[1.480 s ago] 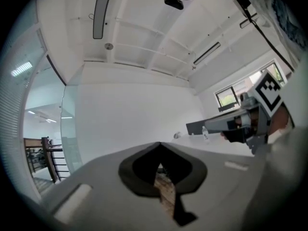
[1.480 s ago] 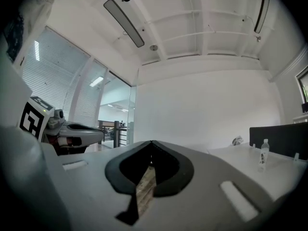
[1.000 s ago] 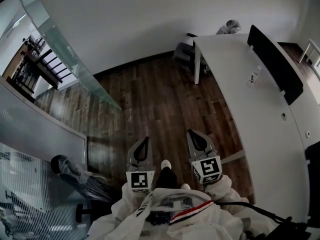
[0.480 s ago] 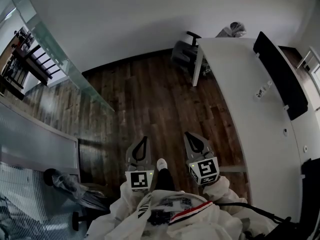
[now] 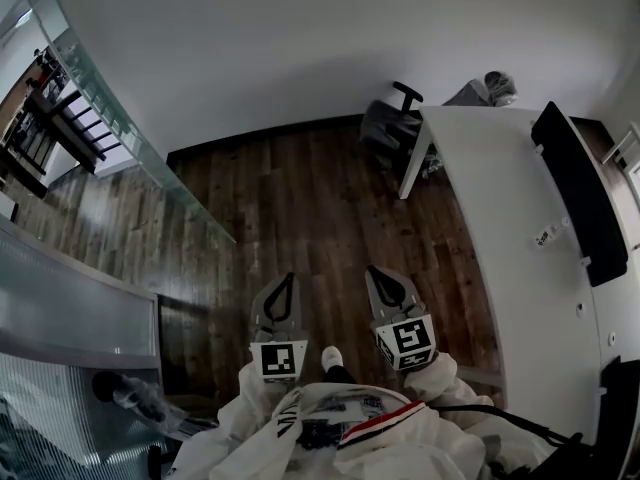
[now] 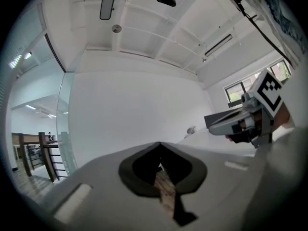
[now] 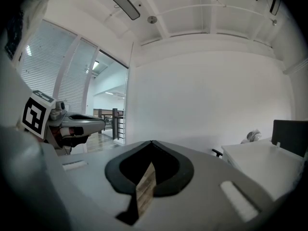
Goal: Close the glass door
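The glass door [image 5: 130,133] is a green-edged pane that runs from the upper left to a free end near the middle left of the head view, standing open over the wood floor. My left gripper [image 5: 283,286] and right gripper [image 5: 385,278] are held side by side in front of the person, both shut and empty, well short of the door's end. In the left gripper view the left gripper [image 6: 160,143] points at the white wall, with the door [image 6: 64,129] at the left. In the right gripper view the right gripper [image 7: 151,142] shows the door [image 7: 126,107] left of centre.
A long white desk [image 5: 510,228] with a black screen [image 5: 580,198] fills the right side. An office chair [image 5: 385,128] stands at its far end. A frosted partition [image 5: 70,308] lies at the left, and a stair railing [image 5: 40,118] shows beyond the door.
The person has walked forward over the wood floor with both grippers shut and side by side. The desk and chair have slid to the right in the head view.
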### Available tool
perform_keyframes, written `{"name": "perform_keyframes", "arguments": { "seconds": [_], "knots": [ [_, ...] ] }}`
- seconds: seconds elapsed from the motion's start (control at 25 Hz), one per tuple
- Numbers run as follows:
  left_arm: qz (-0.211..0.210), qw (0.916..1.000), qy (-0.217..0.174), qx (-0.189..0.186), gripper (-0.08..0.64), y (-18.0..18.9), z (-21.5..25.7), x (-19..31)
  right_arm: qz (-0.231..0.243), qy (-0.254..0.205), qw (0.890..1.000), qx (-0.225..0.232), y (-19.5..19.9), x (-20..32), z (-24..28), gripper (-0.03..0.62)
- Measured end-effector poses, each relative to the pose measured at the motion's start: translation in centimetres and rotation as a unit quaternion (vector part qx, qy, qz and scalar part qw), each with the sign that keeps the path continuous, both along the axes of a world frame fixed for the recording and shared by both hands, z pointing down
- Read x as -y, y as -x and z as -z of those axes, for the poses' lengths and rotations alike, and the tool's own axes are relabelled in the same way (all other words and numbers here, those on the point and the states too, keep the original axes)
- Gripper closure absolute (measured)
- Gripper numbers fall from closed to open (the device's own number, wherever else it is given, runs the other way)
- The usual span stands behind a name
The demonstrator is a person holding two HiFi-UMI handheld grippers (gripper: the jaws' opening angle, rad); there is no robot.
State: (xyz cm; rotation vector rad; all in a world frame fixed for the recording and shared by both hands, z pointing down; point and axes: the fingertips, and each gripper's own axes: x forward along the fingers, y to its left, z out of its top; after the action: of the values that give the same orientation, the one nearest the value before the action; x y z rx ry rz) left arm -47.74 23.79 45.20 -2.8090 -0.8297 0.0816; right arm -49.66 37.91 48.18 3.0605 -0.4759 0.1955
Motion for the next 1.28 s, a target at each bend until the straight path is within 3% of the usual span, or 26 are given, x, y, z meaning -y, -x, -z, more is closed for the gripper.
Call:
{"name": "perform_keyframes", "arguments": {
  "seconds": [0.4, 0.76, 0.92, 1.28],
  "knots": [
    [-0.007, 1.0, 0.0, 0.004, 0.558, -9.3, -0.4, -0.7, -0.016, 0.001, 1.0, 0.002, -9.1, -1.2, -0.2, 0.588],
    [-0.003, 0.9995, -0.031, 0.006, 0.558, -19.9, -2.6, -8.4, -0.028, -0.019, 0.999, 0.015, -20.3, -9.8, -2.0, 0.588],
    [-0.003, 0.9992, -0.04, 0.006, 0.558, -25.4, 0.2, -13.2, -0.016, -0.02, 1.0, 0.004, -26.0, -13.9, -0.3, 0.588],
    [0.003, 0.9989, -0.046, 0.01, 0.558, -32.3, 0.9, -20.8, -0.005, -0.03, 0.999, 0.022, -32.8, -21.1, -0.9, 0.588]
  ]
}}
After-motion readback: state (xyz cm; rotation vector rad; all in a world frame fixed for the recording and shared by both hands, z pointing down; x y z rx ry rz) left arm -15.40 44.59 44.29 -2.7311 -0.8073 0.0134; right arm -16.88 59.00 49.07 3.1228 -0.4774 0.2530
